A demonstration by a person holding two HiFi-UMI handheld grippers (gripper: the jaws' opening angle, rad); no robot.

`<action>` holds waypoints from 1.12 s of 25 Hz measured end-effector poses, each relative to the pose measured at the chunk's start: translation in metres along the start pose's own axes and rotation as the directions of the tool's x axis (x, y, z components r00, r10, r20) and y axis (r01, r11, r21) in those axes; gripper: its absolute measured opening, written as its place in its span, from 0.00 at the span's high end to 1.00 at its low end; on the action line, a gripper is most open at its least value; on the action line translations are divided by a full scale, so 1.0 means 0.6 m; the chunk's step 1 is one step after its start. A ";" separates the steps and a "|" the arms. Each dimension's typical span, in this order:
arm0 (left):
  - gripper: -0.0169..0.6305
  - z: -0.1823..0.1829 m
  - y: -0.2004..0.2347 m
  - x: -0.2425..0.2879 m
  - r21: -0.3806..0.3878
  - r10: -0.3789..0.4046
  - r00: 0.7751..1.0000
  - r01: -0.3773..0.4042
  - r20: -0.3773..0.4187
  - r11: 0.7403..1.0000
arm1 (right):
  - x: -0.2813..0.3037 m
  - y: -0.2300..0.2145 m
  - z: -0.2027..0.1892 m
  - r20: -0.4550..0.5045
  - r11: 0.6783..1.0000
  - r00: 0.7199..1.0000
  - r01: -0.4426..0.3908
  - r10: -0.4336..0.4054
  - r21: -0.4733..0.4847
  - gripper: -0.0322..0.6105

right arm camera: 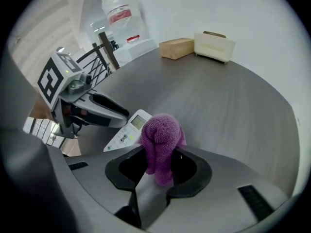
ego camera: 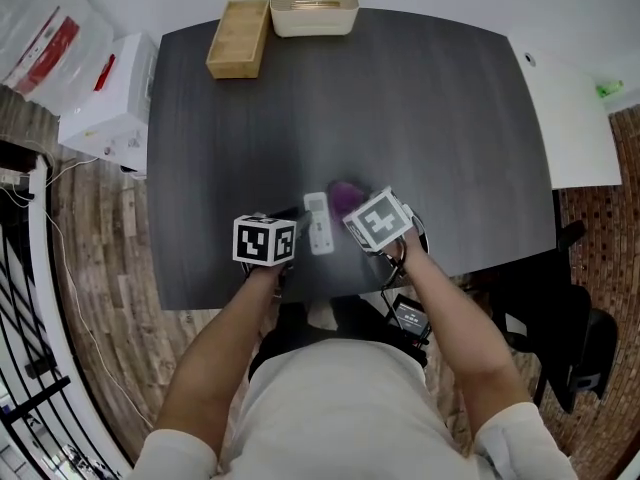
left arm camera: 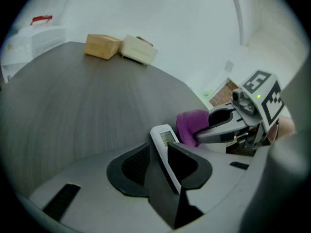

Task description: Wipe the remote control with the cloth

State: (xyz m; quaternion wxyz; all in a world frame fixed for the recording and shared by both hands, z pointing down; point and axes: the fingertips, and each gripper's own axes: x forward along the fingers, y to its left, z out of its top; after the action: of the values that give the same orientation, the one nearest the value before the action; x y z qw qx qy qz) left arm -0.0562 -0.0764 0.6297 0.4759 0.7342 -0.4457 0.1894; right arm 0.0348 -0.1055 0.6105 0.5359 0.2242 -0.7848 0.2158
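Purple cloth [right arm camera: 160, 140] is bunched between the jaws of our right gripper [right arm camera: 160, 160], which are clamped on it so a rounded wad sticks out past the tips. Only that gripper's own view shows the grip; from the head view we see mostly its marker cube, with a bit of purple showing beyond it. Our left gripper [left arm camera: 164, 154] has its jaws drawn in narrow on the white remote [left arm camera: 165, 139], whose screen end pokes out past the tips. The wad sits just to the right of that end, close against it, though we cannot tell whether they touch. The right gripper view gives us the remote's buttons below the screen, which the left gripper view hides behind a jaw. The head view alone shows both our forearms reaching over the near edge of the dark table [ego camera: 420, 98]. Far ahead of both grippers, at the table's far edge, a wooden box [ego camera: 238, 38] and a cream tray [ego camera: 313, 8] stand side by side
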 end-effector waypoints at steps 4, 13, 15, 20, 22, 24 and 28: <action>0.80 0.005 0.003 0.010 -0.059 -0.013 1.000 0.012 -0.020 0.998 | 0.026 0.008 0.007 -0.053 0.998 0.999 -0.005 0.001 -0.065 0.76; 0.88 0.007 -0.006 0.015 -0.204 -0.043 0.998 0.050 0.039 0.978 | 0.028 0.034 -0.002 -0.057 0.996 0.998 -0.031 0.026 -0.080 0.76; 0.89 0.007 -0.007 0.015 -0.214 -0.030 0.998 0.043 0.061 0.976 | 0.025 0.038 -0.011 -0.057 0.997 0.998 -0.040 0.036 -0.066 0.76; 0.89 0.008 -0.006 0.014 -0.232 -0.003 0.995 0.027 0.102 0.972 | 0.014 0.059 -0.039 -0.063 0.995 0.994 -0.089 0.087 -0.035 0.76; 0.89 0.009 -0.007 0.015 -0.225 0.001 0.995 0.022 0.102 0.974 | 0.010 0.071 -0.053 -0.067 0.994 0.993 -0.104 0.101 -0.036 0.76; 0.89 0.009 -0.007 0.016 -0.218 0.004 0.995 0.019 0.103 0.976 | 0.003 0.087 -0.069 -0.074 0.992 0.990 -0.122 0.119 -0.040 0.76; 0.89 0.008 -0.005 0.016 -0.208 0.008 0.994 0.014 0.107 0.978 | -0.008 0.126 -0.105 -0.081 0.984 0.981 -0.177 0.175 -0.014 0.76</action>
State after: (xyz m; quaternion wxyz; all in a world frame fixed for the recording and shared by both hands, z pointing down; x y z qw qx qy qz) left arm -0.0492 -0.0846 0.6324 0.5258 0.6901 -0.4868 0.1014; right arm 0.0393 -0.0075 0.6196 0.5479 0.1395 -0.7818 0.2628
